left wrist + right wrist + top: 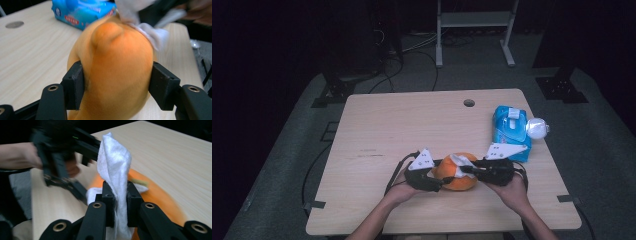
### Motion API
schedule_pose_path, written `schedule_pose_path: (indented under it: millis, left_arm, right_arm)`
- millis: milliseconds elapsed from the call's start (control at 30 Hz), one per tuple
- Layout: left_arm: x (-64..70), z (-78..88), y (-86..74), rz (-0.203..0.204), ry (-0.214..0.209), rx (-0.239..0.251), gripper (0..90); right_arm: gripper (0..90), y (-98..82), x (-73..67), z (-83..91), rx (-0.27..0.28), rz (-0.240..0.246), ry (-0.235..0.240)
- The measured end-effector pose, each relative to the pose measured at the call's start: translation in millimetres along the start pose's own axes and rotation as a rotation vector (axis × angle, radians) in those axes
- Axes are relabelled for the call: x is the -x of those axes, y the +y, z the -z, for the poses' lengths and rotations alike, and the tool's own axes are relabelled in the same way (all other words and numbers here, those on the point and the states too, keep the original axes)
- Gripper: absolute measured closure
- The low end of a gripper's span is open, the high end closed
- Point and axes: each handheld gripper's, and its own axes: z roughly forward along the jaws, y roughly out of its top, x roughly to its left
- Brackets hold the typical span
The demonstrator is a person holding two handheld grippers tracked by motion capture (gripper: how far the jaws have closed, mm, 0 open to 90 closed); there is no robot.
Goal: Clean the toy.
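Orange plush toy at near tabletop edge, clamped by left claw. White wipe pinched in right claw, pressed on toy top. Wiping judged underway, unfinished.

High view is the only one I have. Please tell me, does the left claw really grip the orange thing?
Observer: Yes. In the left gripper view the left claw presses both pads into the orange soft thing, denting its sides.
Operator: And what does the right claw hold?
Observer: The right claw is shut on a white wipe, which stands up between its pads.
Operator: Does the wipe touch the orange thing?
Observer: Yes, its lower fold lies on the orange surface.
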Motion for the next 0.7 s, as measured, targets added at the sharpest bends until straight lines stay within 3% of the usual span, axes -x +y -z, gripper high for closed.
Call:
schedule_pose_path:
  millis: [67, 100, 267, 500, 567, 633, 700]
  left_arm:
    - [1.0, 3.0, 4.5, 0.011, -0.007, 0.021, 36.7]
    - [1.5, 2.6, 5.5, 0.005, -0.006, 0.007, 36.7]
    - [2.3, 4.2, 5.4, 0.011, -0.007, -0.013, 36.9]
    - [-0.2, 5.5, 5.4, 0.013, -0.053, 0.002, 35.1]
    - [-3.2, 5.3, 3.3, 0.031, -0.072, 0.014, 30.4]
    - [-6.3, 4.2, 1.3, 0.056, -0.097, 0.019, 19.4]
    - [-7.6, 0.7, -1.4, 0.040, -0.076, -0.006, 14.4]
  right_arm:
    - [80.3, -3.7, 7.7, 4.7, 0.014, -0.046, 0.009]
    - [80.3, -4.0, 6.9, 5.4, 0.015, -0.050, 0.008]
    - [80.3, 1.6, -6.4, -0.4, 0.020, 0.005, 0.016]
    - [80.2, -1.3, 1.8, 1.9, 0.017, -0.024, 0.027]
    - [80.2, -2.6, 4.2, 1.2, 0.013, -0.037, 0.033]
    - [80.2, -4.4, 5.5, 0.0, 0.007, -0.040, 0.027]
    - [80.1, -5.6, 7.0, -0.5, 0.005, -0.048, 0.033]
